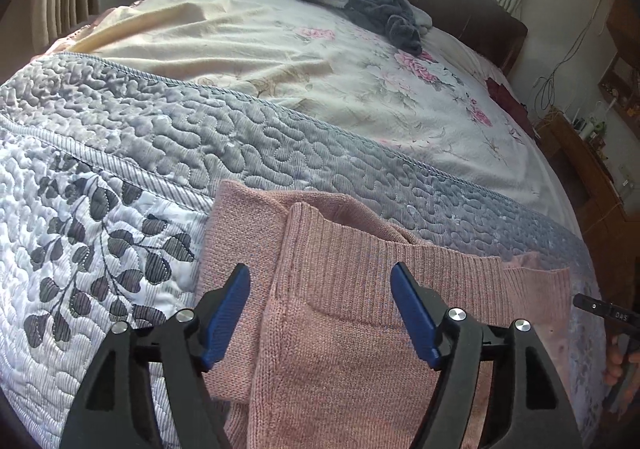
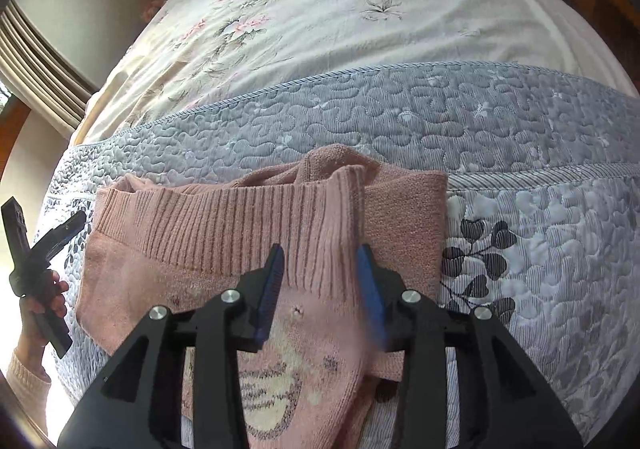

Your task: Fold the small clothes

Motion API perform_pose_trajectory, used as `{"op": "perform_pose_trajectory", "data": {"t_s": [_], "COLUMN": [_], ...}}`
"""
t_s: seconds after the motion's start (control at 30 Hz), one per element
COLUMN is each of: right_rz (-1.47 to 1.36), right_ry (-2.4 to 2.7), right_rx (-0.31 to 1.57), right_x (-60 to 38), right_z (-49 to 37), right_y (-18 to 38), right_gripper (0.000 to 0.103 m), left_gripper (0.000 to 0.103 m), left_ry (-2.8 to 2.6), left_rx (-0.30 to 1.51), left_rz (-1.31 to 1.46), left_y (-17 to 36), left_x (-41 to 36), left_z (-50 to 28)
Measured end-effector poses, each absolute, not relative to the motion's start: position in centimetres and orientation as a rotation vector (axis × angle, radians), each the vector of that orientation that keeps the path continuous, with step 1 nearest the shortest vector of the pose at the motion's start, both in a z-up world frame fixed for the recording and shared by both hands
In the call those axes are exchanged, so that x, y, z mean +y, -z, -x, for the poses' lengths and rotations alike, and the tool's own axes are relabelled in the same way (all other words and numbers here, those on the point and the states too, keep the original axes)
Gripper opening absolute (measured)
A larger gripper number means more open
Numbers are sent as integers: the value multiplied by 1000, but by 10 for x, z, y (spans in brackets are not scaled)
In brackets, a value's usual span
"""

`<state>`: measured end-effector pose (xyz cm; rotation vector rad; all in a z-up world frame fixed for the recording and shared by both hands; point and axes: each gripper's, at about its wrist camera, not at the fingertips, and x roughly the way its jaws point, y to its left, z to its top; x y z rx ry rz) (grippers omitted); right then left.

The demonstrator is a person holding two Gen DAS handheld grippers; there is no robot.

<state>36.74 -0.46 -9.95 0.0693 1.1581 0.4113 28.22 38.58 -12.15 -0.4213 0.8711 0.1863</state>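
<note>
Left wrist view: left gripper [image 1: 320, 281] jaws spread wide above pink knit sweater [image 1: 340, 309] on quilted bedspread [image 1: 120, 177]. Right gripper [image 2: 320, 261] jaws apart, straddling ribbed fold, not clamped.

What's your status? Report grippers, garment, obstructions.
Left gripper open over pink sweater. Right gripper open, straddling ribbed hem. Grey clothes far off, nothing blocking.

Small pale characters, seemingly "DAS", are printed on the black tip of the right gripper [image 1: 608, 314]; nothing else can be read.
</note>
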Motion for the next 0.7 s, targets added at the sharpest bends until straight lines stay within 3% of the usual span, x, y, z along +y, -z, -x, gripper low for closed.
{"op": "perform_pose_trajectory", "data": {"t_s": [0.2, 0.53, 0.57, 0.63, 0.7], "right_rz": [-95, -65, -65, -66, -70], "right_ry": [-433, -468, -471, -485, -478], "right_rx": [1186, 1276, 1285, 1307, 1313], "right_x": [-20, -33, -32, -30, -29], "right_z": [-326, -252, -247, -241, -237], "right_y": [97, 126, 129, 135, 138], "right_gripper": [49, 50, 48, 16, 15], "left_gripper": [87, 89, 89, 89, 89], "left_ry": [-156, -136, -134, -132, -134], "left_rx": [882, 933, 936, 948, 955], "left_rz": [388, 331, 334, 342, 352], "left_y": [110, 117, 118, 121, 123], "left_x": [371, 346, 345, 342, 340], "left_z": [-249, -192, -188, -182, -176]}}
